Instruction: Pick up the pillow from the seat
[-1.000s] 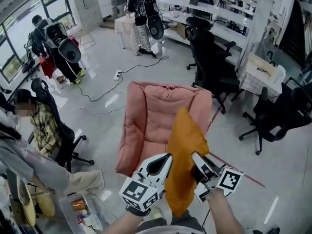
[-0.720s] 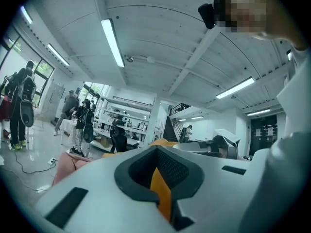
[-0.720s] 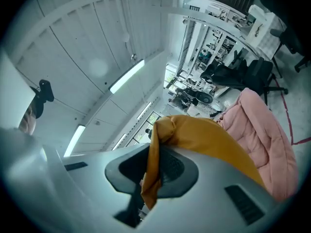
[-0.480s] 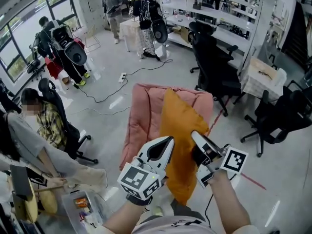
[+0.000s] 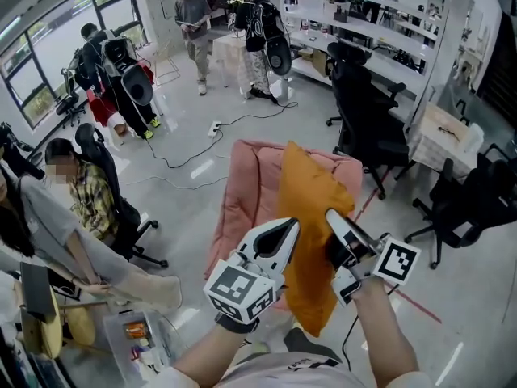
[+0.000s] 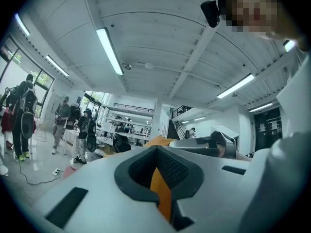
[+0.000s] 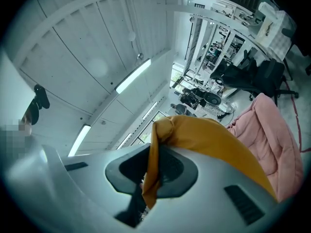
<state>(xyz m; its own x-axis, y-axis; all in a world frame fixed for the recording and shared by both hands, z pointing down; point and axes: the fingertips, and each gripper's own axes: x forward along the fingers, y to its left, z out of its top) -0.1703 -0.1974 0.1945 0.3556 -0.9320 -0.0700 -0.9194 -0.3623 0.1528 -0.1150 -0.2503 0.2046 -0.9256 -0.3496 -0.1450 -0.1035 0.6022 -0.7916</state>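
**Pillow (image 5: pixel 311 217) held up off seat (image 5: pixel 242 192), pinched from both sides**

Grey floor (image 5: pixel 194 168) all round, with chairs (image 5: pixel 363 111) and people (image 5: pixel 192 18) well apart toward the far edge. Pink seat spread out on that floor, back raised. Orange pillow upright in the air in front of the seat, long and narrow, lower corner hanging below the grippers. Left gripper (image 5: pixel 284 231) at the pillow's left edge, jaws pressed together on a fold of its fabric. Right gripper (image 5: pixel 335 223) at the right edge, jaws likewise clamped tight on the cloth.
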